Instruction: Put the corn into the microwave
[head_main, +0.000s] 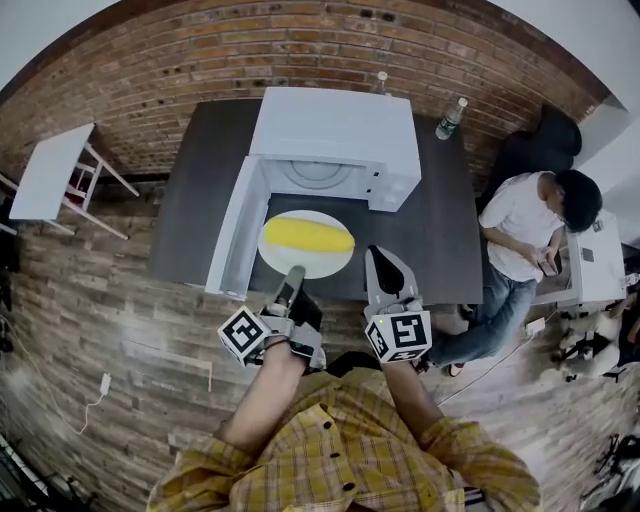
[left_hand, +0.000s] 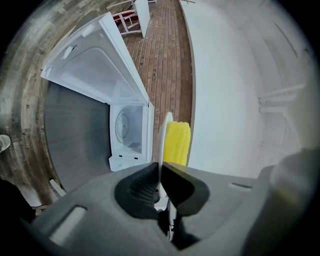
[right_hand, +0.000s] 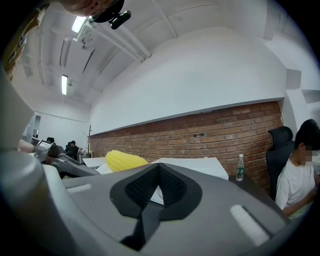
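A yellow corn cob (head_main: 308, 236) lies on a white plate (head_main: 275, 262), which hangs just in front of the open white microwave (head_main: 335, 130). The microwave door (head_main: 232, 225) stands swung out to the left. My left gripper (head_main: 296, 272) is shut on the plate's near rim. In the left gripper view the rim (left_hand: 162, 137) runs edge-on between the jaws of that gripper (left_hand: 160, 172), with the corn (left_hand: 177, 142) beyond and the microwave cavity (left_hand: 127, 127) ahead. My right gripper (head_main: 378, 258) is shut and empty beside the plate's right edge. In its own view the right gripper (right_hand: 160, 167) has the corn (right_hand: 125, 160) at its left.
The microwave sits on a dark table (head_main: 200, 190), with a water bottle (head_main: 450, 118) at the back right. A person (head_main: 525, 230) sits close by on the right. A small white table (head_main: 55, 170) stands at the left by the brick wall.
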